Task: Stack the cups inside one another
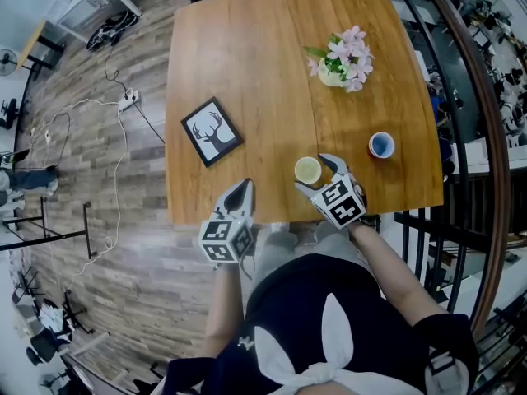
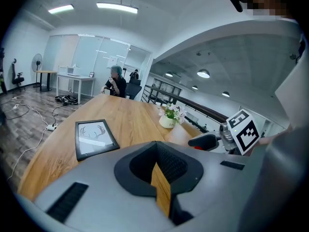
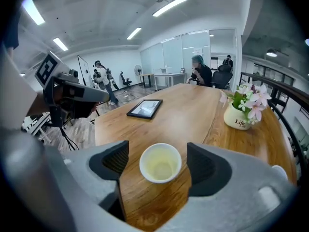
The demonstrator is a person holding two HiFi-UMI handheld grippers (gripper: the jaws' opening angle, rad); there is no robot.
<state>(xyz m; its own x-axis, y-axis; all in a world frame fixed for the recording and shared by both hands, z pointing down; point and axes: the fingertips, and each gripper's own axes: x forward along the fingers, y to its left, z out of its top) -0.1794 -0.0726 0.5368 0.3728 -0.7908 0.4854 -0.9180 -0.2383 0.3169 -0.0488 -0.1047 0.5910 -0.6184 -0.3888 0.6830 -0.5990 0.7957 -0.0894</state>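
Cups | yellow cup sits untouched between wide-open jaws of right gripper | blue cup farther right | left gripper closed, empty

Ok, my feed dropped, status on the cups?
Right gripper open, jaws flanking yellow cup, no contact. Left gripper shut, empty. Blue cup stands apart, unstacked. Nothing between them.
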